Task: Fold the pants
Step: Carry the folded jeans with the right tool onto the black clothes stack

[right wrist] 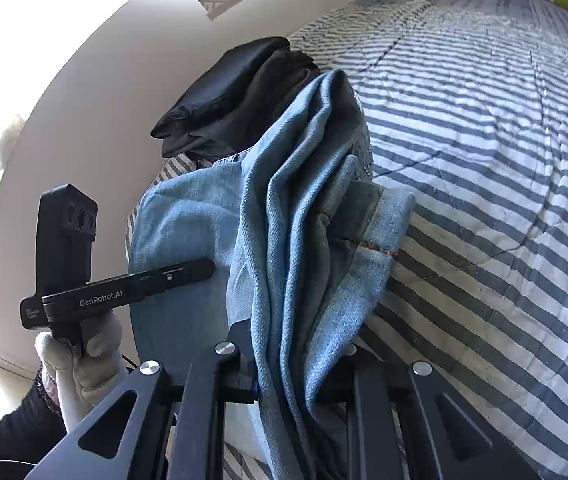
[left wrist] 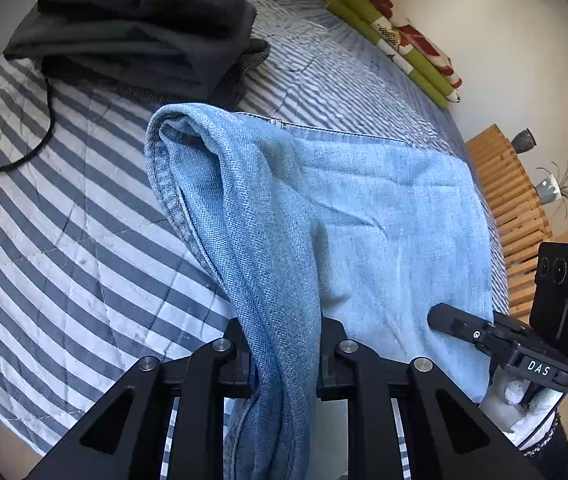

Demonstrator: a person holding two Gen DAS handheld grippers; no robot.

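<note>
**We are gripping the pants at both ends, fold under way**

We are clamping the light blue denim pants [left wrist: 364,200] in both tongs: the left gripper [left wrist: 280,360] and the right gripper [right wrist: 296,364] are each pinching a bunched fold narrowly. The cloth is draping ahead of the tongs onto the blue-and-white striped quilt [left wrist: 64,240], doubled but not yet flat; beyond it we are seeing a pile of dark folded clothes [left wrist: 144,28].
</note>
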